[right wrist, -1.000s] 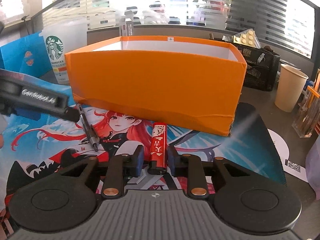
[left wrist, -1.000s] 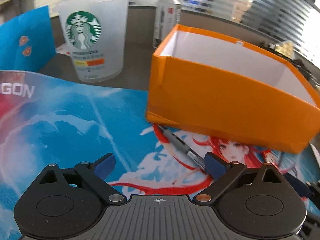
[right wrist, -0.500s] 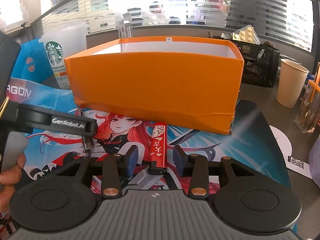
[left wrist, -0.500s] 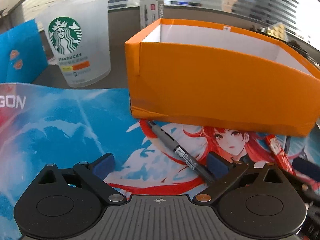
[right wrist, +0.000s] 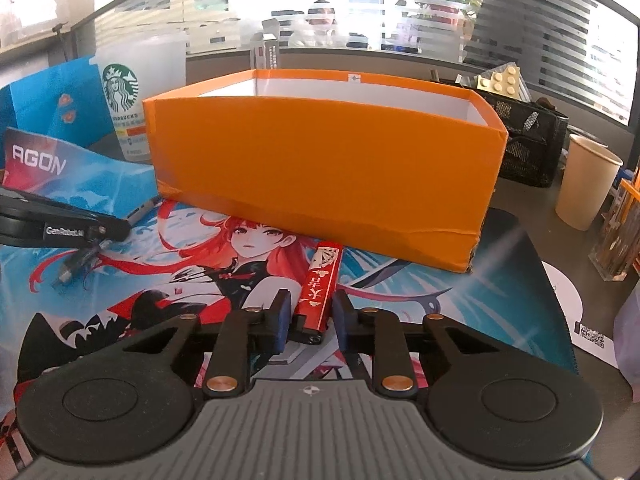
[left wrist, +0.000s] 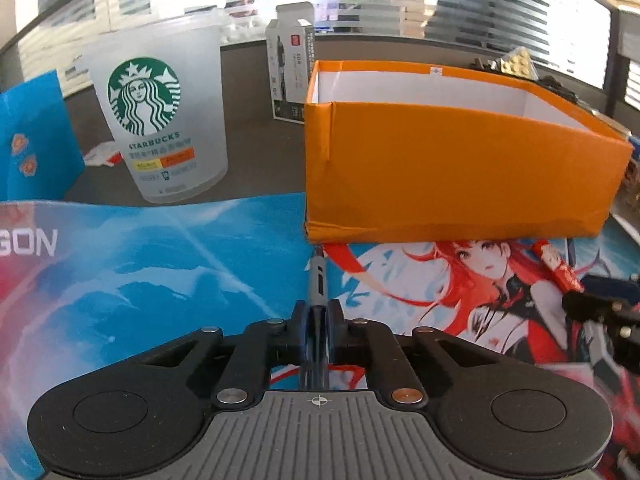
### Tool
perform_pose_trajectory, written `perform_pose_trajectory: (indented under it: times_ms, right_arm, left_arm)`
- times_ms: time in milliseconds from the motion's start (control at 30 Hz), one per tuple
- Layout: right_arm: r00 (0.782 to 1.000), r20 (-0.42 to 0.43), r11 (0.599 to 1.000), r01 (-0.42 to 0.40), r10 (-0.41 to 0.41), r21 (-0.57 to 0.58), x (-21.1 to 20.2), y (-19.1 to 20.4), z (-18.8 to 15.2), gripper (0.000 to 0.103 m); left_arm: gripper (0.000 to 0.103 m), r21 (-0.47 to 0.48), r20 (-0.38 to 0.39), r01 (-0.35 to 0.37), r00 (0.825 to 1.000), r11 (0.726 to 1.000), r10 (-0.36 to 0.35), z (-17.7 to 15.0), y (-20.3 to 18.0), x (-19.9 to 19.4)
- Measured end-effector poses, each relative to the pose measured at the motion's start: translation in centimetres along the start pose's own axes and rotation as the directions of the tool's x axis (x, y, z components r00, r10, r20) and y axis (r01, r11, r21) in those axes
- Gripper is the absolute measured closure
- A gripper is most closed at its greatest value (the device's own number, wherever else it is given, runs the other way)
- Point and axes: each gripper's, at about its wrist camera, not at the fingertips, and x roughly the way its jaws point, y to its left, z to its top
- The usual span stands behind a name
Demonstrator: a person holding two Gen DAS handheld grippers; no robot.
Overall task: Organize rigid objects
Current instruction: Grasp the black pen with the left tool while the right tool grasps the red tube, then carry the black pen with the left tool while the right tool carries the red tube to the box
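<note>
Grey plastic and a clear barrel: the pen [left wrist: 318, 280] is now clamped between the blue pads of the left hand-held gripper [left wrist: 318, 320], where half a second ago those pads were spread wide and the pen lay slanted across the mat beside the right pad. The pen is now seen end-on, pointing straight away toward the near-left corner of the orange box [left wrist: 460, 176], its far tip close under that corner. In the right wrist view the left hand-held gripper [right wrist: 90, 240] is seen at the left edge, low over the mat, the pen's two ends showing either side of it.

On the right, less is changed. The red lighter [right wrist: 322, 284], a glossy flat stick printed with white characters, is lying on the mat between the pads of the right hand-held gripper [right wrist: 310, 320]; the pads have been drawn in closer than before, but slim gaps are left on both sides, so nothing is gripped yet.

The box is smooth paper-wrapped card, white inside, creased along its near bottom edge. The printed mat [left wrist: 160, 264] is covering the counter. A frosted Starbucks cup [left wrist: 160, 112] is standing far left of the box.
</note>
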Motion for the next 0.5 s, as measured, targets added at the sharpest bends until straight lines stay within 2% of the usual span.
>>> perform_pose_trajectory:
  times_ms: [500]
  right_arm:
    - [0.998,0.010,0.998,0.054,-0.054,-0.015,-0.5,1.1,0.0,0.085]
  left_arm:
    - [0.096,-0.042,0.000,0.026,1.000,0.999,-0.026,-1.0,2.2,-1.8]
